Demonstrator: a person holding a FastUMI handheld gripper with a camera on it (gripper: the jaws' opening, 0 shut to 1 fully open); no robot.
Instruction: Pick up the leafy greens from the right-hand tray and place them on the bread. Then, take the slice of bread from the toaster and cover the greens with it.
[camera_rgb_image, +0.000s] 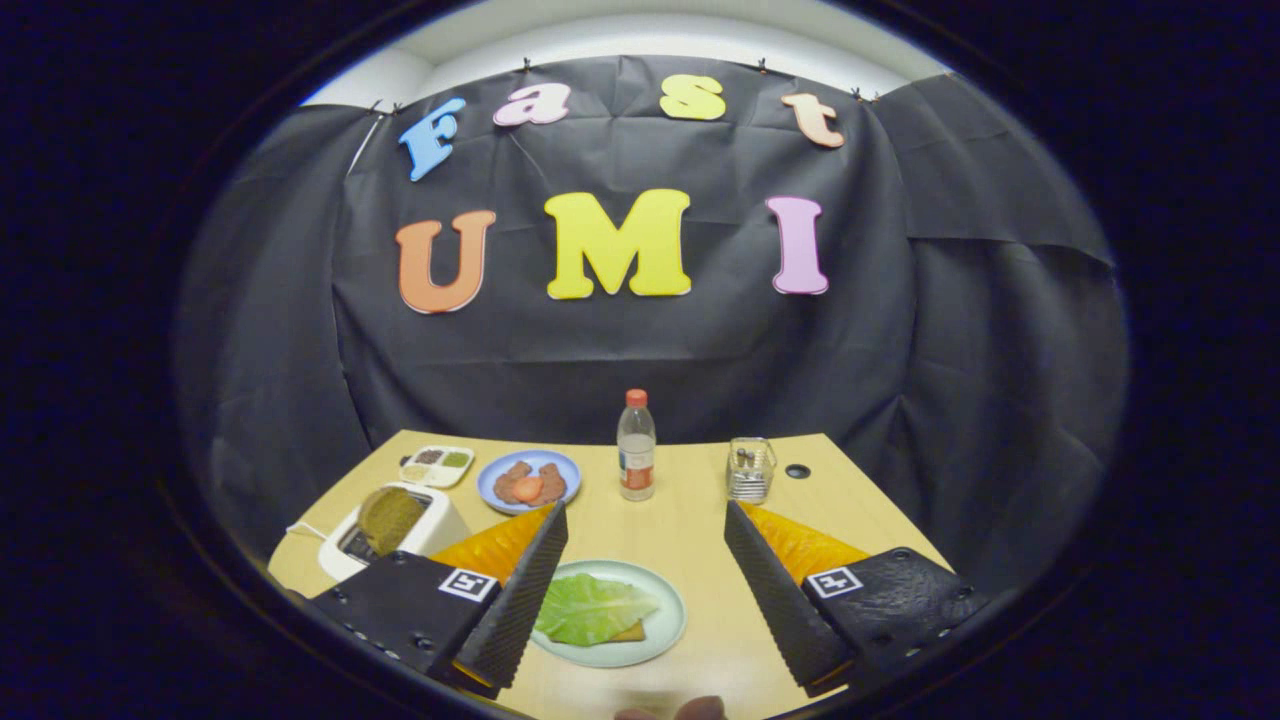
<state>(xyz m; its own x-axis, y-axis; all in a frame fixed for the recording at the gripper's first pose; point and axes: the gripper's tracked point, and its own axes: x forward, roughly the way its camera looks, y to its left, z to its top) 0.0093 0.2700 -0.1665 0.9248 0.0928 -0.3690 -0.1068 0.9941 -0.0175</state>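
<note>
Table (690, 530): toaster (400, 530); plates (660, 625); bottle (636, 445); jar (750, 470).

Your gripper (645, 520) is spread wide, its 2 fingers (520, 590) well apart and clamping nothing. Both fingers rise from the near side and lean slightly toward each other at the tips, raised above the surface below them. Between their bases, a blurred bit of your hand (675, 710) peeks in at the nearest edge.

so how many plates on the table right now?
2. A pale green plate between the open fingers of the gripper, holding the leafy greens on bread; a blue plate with food beyond the toaster. The fingers may hide more.
</note>
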